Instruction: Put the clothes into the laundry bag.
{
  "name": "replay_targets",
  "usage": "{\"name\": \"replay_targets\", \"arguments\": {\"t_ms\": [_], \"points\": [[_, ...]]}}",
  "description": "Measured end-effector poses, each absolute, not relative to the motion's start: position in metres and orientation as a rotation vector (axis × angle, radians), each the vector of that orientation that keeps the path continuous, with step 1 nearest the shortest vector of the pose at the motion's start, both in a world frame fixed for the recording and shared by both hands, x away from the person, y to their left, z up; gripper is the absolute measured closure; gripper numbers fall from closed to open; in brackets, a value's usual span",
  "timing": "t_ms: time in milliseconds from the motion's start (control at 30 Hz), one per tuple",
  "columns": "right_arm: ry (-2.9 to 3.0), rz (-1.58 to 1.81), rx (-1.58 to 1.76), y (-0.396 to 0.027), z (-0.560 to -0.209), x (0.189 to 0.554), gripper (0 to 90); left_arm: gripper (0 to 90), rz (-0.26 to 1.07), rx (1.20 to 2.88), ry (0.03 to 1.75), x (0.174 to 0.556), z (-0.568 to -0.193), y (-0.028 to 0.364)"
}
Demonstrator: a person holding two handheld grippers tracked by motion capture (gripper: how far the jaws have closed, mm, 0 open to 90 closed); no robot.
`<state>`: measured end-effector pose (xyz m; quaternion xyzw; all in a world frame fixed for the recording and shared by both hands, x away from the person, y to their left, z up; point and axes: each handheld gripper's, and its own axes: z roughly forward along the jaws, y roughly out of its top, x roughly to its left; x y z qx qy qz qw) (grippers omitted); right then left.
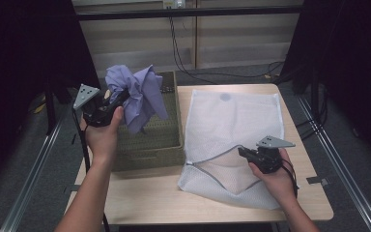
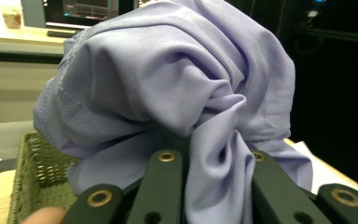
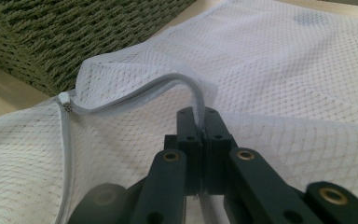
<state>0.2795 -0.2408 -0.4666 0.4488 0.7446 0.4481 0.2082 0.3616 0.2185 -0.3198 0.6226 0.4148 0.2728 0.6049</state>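
High view shows your left hand-held gripper (image 1: 118,99) clamping the lilac cloth (image 1: 140,94) above the basket (image 1: 171,145), while your right hand-held gripper (image 1: 244,152) pinches the mesh bag's (image 1: 241,116) zipper edge (image 3: 186,86).

Basket (image 1: 147,150) left on table (image 1: 145,193), mesh bag (image 1: 232,125) right, cloth (image 1: 137,94) above basket

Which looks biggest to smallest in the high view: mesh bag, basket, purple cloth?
1. Mesh bag
2. Basket, partly hidden by the cloth, so the gap is unsure
3. Purple cloth, bunched up and lifted nearer the camera
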Motion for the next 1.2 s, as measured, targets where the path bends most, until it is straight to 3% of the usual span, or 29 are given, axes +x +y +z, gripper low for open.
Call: {"name": "replay_targets", "arguments": {"t_ms": [533,900,1200], "points": [[2.073,1.252,1.253,-0.239,-0.468,0.279,88.6,83.7,0.481,1.451,0.779,0.304,-0.300,0.188],[2.068,1.281,1.258,-0.239,-0.467,0.282,88.7,83.7,0.269,1.502,0.616,0.262,-0.322,0.144],[2.063,1.271,1.263,-0.238,-0.464,0.282,88.6,83.6,0.070,1.563,0.503,0.242,-0.361,0.102]]}}
